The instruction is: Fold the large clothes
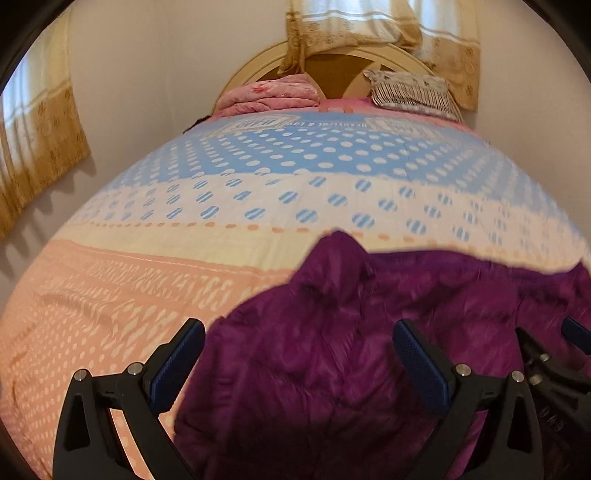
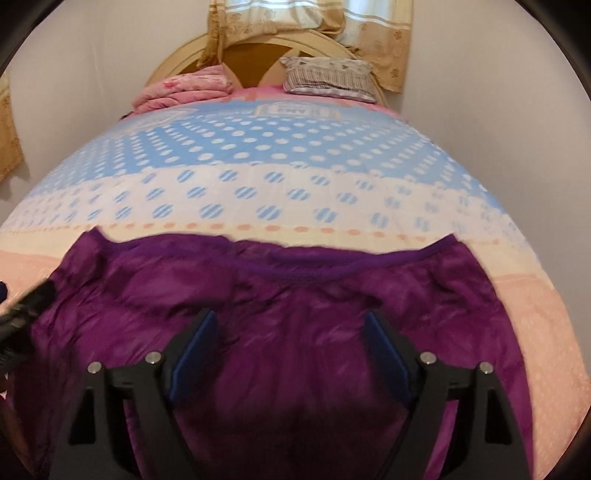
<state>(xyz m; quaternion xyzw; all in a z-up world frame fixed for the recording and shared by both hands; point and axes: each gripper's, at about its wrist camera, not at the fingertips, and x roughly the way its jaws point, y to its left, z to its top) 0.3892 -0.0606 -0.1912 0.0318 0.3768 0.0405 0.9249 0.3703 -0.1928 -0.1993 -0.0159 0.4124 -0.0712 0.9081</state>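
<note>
Purple fabric fills the lower part of both wrist views: a large quilted garment (image 2: 295,295) lies spread on a bed (image 1: 258,206) covered with a sheet banded in blue dots, white and peach. In the right wrist view the right gripper (image 2: 290,354) points down at the middle of the garment with its jaws spread wide, and nothing sits between the blue pads (image 2: 195,354); the cloth lies below and beyond them, its ribbed edge running across the picture farther up the bed. In the left wrist view the left gripper (image 1: 297,363) also stands wide open over the garment's left part, one finger (image 1: 177,365) above the peach sheet just beside the cloth's edge, the other above the purple fabric. No pad presses on the cloth in either view. Each gripper shows at the margin of the other's picture. Pink bedding (image 1: 269,96) and a striped pillow (image 1: 413,92) lie at the headboard (image 1: 343,70), well apart from the garment, under tan curtains (image 1: 388,33).
</note>
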